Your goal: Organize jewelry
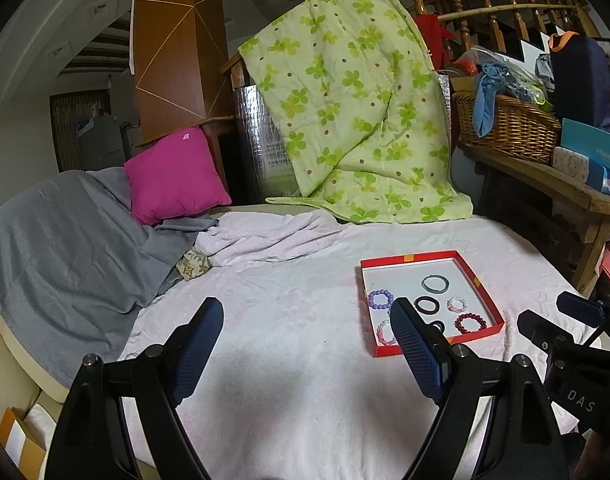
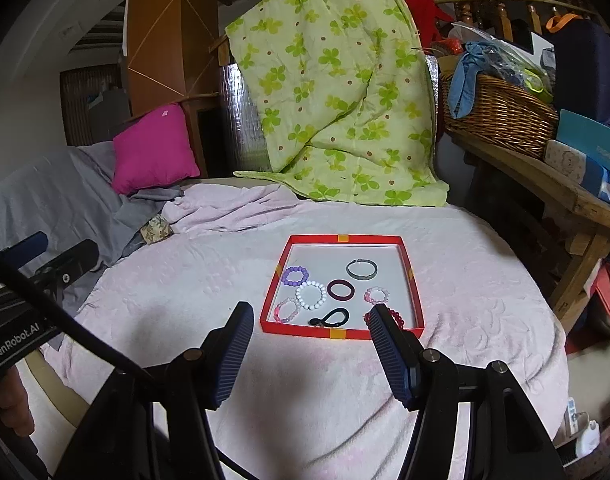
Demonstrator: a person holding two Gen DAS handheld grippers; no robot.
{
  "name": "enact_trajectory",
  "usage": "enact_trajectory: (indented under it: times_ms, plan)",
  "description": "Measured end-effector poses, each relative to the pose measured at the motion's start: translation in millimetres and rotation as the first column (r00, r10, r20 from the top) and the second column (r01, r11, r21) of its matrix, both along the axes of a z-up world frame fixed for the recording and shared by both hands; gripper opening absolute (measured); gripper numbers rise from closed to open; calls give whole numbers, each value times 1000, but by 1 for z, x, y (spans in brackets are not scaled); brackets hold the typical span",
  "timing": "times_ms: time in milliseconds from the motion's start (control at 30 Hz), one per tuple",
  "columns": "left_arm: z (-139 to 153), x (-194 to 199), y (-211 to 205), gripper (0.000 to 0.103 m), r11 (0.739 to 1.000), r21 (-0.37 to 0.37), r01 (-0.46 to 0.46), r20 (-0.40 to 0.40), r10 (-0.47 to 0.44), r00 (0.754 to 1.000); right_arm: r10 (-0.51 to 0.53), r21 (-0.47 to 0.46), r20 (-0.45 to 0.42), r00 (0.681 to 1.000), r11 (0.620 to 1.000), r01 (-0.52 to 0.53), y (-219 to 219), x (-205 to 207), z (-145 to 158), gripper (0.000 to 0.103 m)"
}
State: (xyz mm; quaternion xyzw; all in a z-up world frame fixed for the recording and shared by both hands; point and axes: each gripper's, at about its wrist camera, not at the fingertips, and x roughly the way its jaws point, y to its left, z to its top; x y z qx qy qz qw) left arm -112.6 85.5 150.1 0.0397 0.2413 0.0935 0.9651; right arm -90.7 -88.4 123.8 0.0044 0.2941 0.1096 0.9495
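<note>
A shallow red tray (image 2: 341, 333) (image 1: 409, 257) lies on the pale pink bedspread. Inside it are several bracelets and rings: a purple bead bracelet (image 2: 294, 275) (image 1: 380, 300), a white bead bracelet (image 2: 311, 295), a grey-green bangle (image 2: 361, 269) (image 1: 435, 283), a dark maroon ring (image 2: 340, 289), pink bead bracelets (image 2: 377, 294) (image 2: 286, 310), a dark red bead bracelet (image 1: 469, 323) and a black hair tie (image 2: 329, 317). My right gripper (image 2: 311, 316) hangs open just before the tray's near rim, empty. My left gripper (image 1: 307, 312) is open and empty, left of the tray.
A green clover quilt (image 2: 337, 92) hangs behind the bed. A magenta cushion (image 1: 173, 176) and grey blanket (image 1: 61, 248) lie at left. A wooden bench (image 1: 569, 188) with a wicker basket (image 1: 509, 128) and boxes stands at right.
</note>
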Motion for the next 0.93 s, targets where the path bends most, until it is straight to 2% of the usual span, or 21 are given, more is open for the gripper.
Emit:
enact_trajectory:
  times_ms: [933]
  plan:
    - [-15, 36, -1, 86, 1000, 3, 6, -17, -6, 1000, 5, 5, -42, 999, 1000, -5, 6, 43, -18, 64]
